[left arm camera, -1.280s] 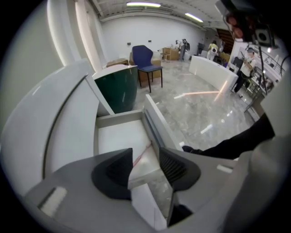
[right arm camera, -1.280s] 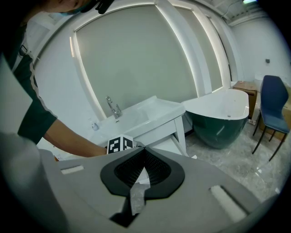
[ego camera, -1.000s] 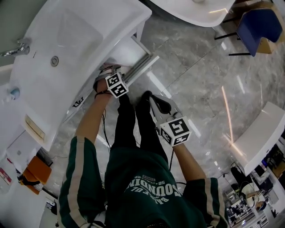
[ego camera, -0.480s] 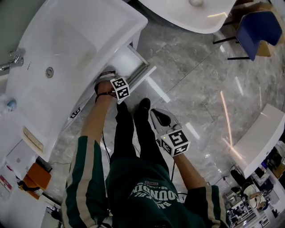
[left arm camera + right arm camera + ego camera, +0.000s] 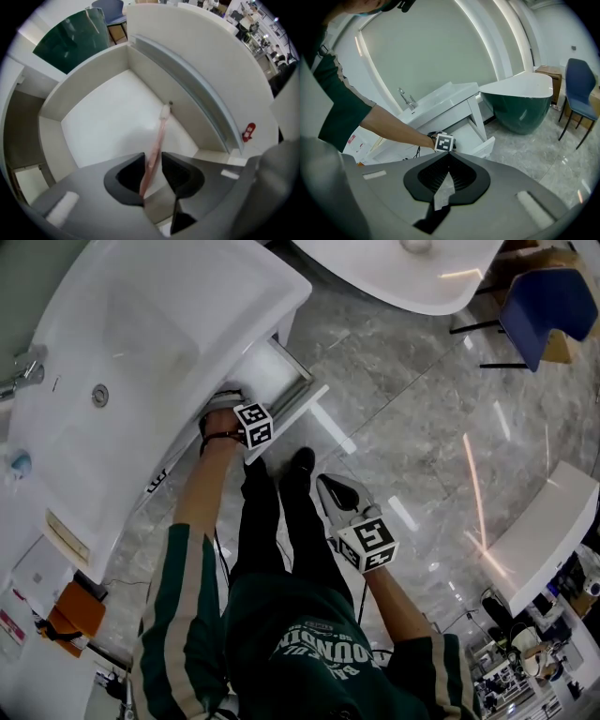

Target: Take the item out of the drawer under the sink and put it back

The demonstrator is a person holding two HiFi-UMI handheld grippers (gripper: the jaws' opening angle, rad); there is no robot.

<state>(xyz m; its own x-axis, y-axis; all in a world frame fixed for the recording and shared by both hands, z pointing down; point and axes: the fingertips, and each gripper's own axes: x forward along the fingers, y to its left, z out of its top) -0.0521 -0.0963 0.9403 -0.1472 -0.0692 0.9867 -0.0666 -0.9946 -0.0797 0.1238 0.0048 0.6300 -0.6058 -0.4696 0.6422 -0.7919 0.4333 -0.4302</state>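
In your head view the rim of the sink point(image 5: 159, 343) hid the jaws of your left tool point(image 5: 153, 160) and most of the open drawer point(image 5: 103, 126). Only the left gripper view showed the pink toothbrush point(image 5: 162, 123) lying on the drawer floor, its head at the foot of one wall. Its handle ran between jaws that had just been closing but did not yet clamp it, and they hid its end. Your right tool point(image 5: 449, 155) hung over the marble floor point(image 5: 412, 399), jaws together and empty. Only its view caught a green bathtub point(image 5: 525, 105).
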